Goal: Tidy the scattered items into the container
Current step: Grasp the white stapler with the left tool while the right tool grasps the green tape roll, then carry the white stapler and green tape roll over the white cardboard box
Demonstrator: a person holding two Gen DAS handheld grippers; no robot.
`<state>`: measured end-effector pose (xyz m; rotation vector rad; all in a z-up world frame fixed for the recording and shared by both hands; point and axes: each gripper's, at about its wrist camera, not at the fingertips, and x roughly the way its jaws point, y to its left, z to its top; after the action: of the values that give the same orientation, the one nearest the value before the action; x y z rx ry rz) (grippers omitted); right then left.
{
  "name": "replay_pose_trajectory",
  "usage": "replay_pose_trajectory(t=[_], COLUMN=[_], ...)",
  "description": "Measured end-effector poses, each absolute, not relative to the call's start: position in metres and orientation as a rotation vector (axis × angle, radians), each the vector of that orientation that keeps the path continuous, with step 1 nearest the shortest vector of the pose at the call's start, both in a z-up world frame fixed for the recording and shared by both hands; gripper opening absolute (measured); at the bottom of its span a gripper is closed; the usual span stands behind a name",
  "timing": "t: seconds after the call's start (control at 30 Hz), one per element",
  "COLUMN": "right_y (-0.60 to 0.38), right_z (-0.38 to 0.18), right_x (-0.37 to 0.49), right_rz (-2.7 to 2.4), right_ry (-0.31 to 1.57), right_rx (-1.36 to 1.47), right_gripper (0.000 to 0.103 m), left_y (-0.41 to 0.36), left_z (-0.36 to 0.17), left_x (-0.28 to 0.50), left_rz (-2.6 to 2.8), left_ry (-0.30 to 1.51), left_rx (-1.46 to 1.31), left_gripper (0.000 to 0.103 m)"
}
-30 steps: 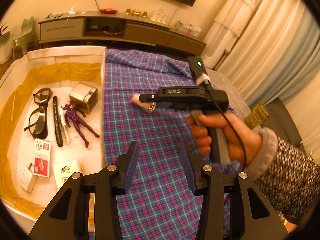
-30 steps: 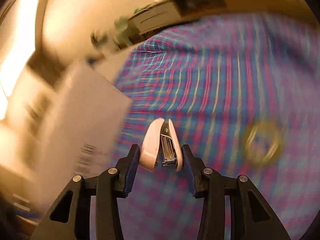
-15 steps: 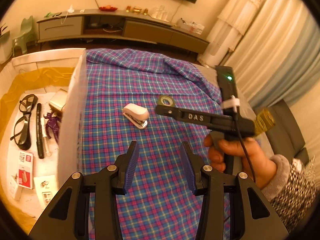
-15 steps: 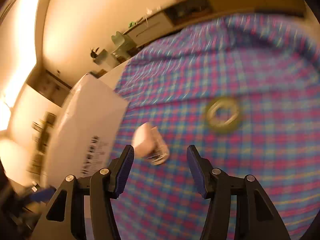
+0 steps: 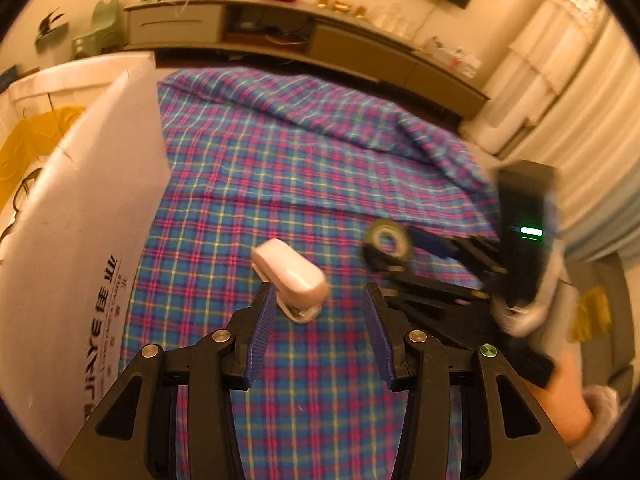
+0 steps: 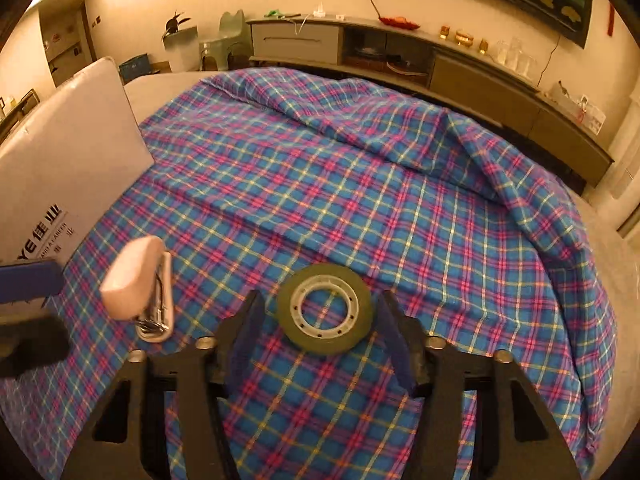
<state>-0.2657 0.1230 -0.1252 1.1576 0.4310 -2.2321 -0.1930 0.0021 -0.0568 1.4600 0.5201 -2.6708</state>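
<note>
A: My left gripper (image 5: 316, 332), low centre, jaws opening, empty; stapler (image 5: 290, 276) lies just ahead on the cloth (image 5: 280, 168), off toward the left pad. Risk: I nudge it aside.

B: Right gripper (image 6: 320, 334), jaws closing round the tape roll (image 6: 325, 307), not pressing yet. It could skid. Box (image 5: 80, 248) waits at left edge.

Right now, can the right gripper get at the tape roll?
Probably yes. The right gripper straddles the tape roll, which lies flat on the plaid cloth; its jaws are closing, pads not yet touching. Nothing blocks it.
</note>
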Motion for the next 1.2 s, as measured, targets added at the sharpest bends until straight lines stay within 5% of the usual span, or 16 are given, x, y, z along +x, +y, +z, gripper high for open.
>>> replay_pose_trajectory(t=[0.27, 0.33, 0.4, 1.2], right_y=[0.137, 0.142, 0.145, 0.161], right_z=[-0.125, -0.123, -0.122, -0.102], right_x=[-0.262, -0.258, -0.255, -0.168], right_rz=[-2.213, -2.206, -2.199, -2.111], right_ry=[0.376, 0.339, 0.309, 0.068], right_rx=[1.148, 1.146, 1.143, 1.182], right_gripper=[0.049, 0.049, 0.049, 0.049], left_y=[-0.004, -0.005, -0.005, -0.001], left_z=[-0.086, -0.090, -0.092, -0.054], left_x=[-0.210, -0.209, -0.207, -0.096], left_rz=[-2.625, -2.643, -2.650, -2.743], left_ry=[0.503, 0.504, 0.489, 0.469], left_rx=[1.456, 1.453, 1.458, 1.427], left_gripper=[0.047, 0.032, 0.028, 0.027])
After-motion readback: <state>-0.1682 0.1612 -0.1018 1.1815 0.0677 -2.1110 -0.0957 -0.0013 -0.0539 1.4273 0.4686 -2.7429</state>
